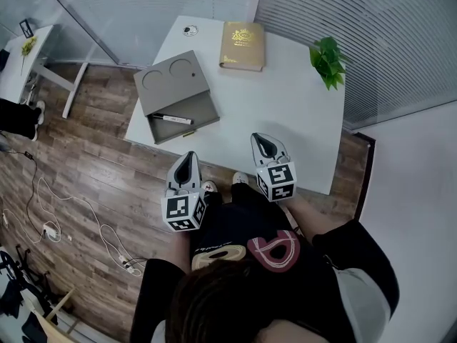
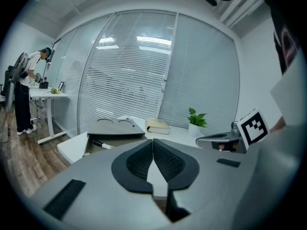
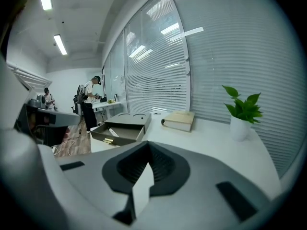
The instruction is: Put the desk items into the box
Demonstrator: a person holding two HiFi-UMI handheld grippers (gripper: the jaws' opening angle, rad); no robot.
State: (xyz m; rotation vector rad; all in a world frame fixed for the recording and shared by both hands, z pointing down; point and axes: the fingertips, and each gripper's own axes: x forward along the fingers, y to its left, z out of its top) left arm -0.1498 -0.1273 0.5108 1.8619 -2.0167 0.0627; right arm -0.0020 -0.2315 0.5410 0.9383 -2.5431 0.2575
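A grey box (image 1: 171, 81) stands at the left of the white table (image 1: 300, 113), with its drawer (image 1: 187, 122) pulled out. In the drawer lies a black-and-white marker (image 1: 171, 118). A gold book (image 1: 243, 46) lies at the far edge, and a small round item (image 1: 189, 29) sits to its left. My left gripper (image 1: 192, 155) hovers off the table's front edge, shut and empty. My right gripper (image 1: 262, 138) is over the front edge, also shut and empty. The left gripper view has the box (image 2: 115, 127), marker (image 2: 101, 144) and book (image 2: 158, 125) ahead of the shut jaws.
A potted plant (image 1: 328, 59) stands at the table's far right corner. Blinds and glass walls run behind the table. A second white desk (image 1: 25, 56) stands at the far left, with a person (image 2: 24, 95) beside it. Cables (image 1: 71, 220) lie on the wooden floor.
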